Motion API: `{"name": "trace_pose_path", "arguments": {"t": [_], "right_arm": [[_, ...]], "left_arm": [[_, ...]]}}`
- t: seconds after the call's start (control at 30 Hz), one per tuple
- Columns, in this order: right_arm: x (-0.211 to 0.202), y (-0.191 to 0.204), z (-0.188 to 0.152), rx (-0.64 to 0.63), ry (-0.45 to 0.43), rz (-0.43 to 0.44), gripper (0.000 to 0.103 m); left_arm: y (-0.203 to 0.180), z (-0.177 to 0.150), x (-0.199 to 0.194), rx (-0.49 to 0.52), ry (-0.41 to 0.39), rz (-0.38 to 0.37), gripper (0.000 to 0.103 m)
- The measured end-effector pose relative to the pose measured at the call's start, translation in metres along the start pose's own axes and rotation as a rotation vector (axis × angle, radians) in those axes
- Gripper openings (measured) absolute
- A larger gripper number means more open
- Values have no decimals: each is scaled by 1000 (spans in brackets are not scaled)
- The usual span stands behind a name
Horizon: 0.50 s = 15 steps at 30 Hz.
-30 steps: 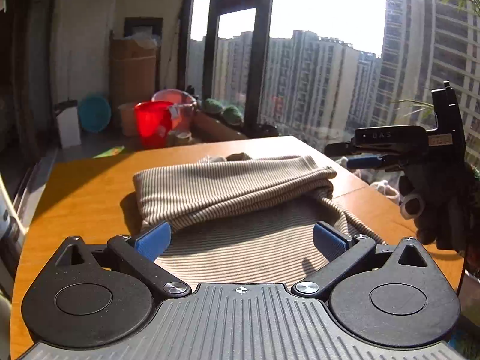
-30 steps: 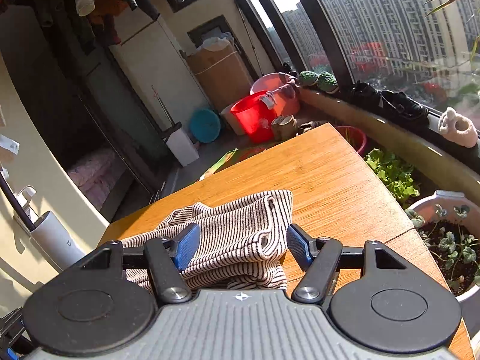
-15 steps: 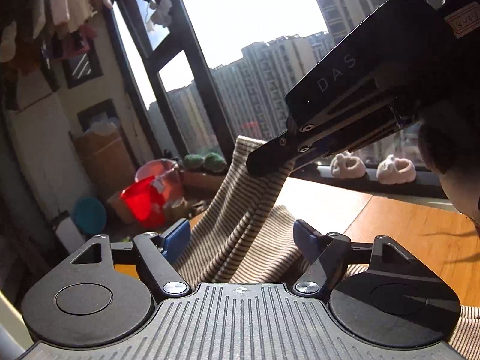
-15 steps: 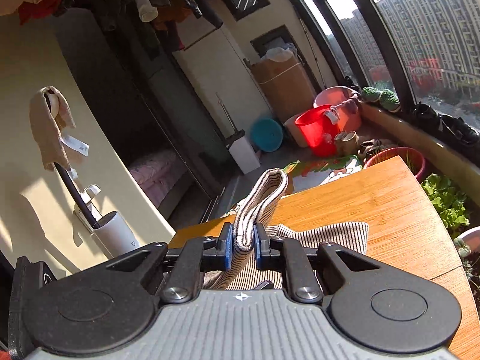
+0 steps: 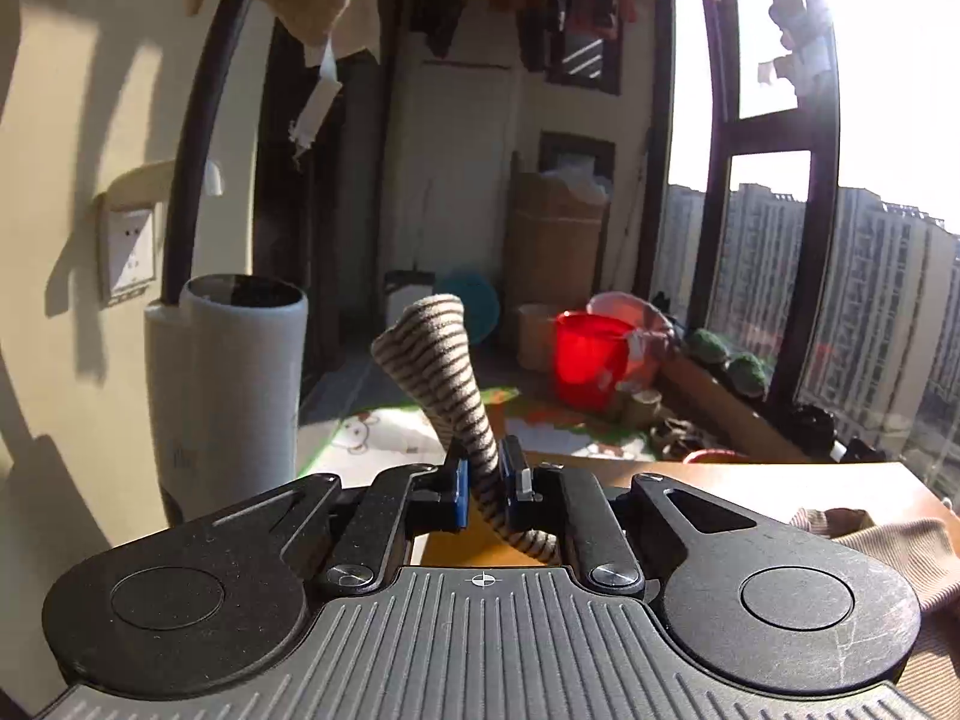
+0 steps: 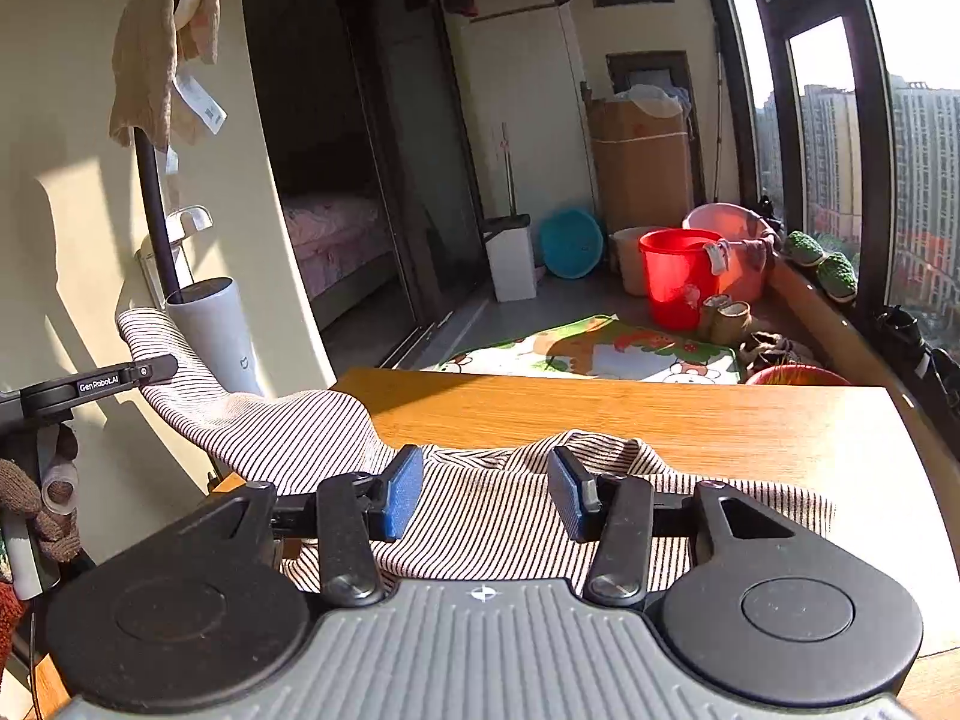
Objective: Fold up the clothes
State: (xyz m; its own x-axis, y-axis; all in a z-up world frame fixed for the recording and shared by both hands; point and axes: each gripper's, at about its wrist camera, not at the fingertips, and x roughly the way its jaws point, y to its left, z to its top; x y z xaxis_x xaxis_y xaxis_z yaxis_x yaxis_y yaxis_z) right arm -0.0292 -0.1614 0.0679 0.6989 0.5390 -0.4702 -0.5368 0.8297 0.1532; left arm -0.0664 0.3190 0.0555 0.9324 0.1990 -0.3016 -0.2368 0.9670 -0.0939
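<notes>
A beige garment with thin dark stripes (image 6: 480, 510) lies on the wooden table (image 6: 660, 414). My left gripper (image 5: 485, 489) is shut on a fold of it; the cloth (image 5: 444, 360) sticks up between the blue pads. In the right wrist view the left gripper (image 6: 144, 372) holds that part of the garment raised beyond the table's left edge. My right gripper (image 6: 485, 492) is open and empty, just above the garment's near part. More of the garment shows at the right of the left wrist view (image 5: 888, 540).
A grey cylinder (image 6: 210, 330) and a black pole stand by the wall at the left. On the floor beyond the table are a play mat (image 6: 600, 348), a red bucket (image 6: 678, 282), a pink basin and a cardboard box. Windows run along the right.
My right gripper has let go of the garment and opened, low over the table. My left gripper has shut on the garment and lifted a fold up and to the left.
</notes>
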Motion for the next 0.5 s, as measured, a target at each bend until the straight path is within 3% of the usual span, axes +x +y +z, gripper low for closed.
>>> {"name": "trace_pose_path", "arguments": {"t": [0.17,0.27,0.33,0.37,0.47,0.5], "right_arm": [[61,46,-16,-192,123,13,55],[80,60,-23,-220,174,40,67],[86,65,-28,-254,171,30,67],[87,62,-29,-247,169,34,66],[84,43,-28,-147,161,69,40],[80,34,-26,-95,156,95,26]], "left_arm": [[17,1,4,-49,32,-12,12],[15,-3,4,-71,56,-32,12],[7,-7,-3,-78,71,-43,12],[4,-8,-7,-78,78,-47,12],[-9,-2,-20,-56,79,-49,12],[-17,-3,-29,-53,76,-51,12]]}}
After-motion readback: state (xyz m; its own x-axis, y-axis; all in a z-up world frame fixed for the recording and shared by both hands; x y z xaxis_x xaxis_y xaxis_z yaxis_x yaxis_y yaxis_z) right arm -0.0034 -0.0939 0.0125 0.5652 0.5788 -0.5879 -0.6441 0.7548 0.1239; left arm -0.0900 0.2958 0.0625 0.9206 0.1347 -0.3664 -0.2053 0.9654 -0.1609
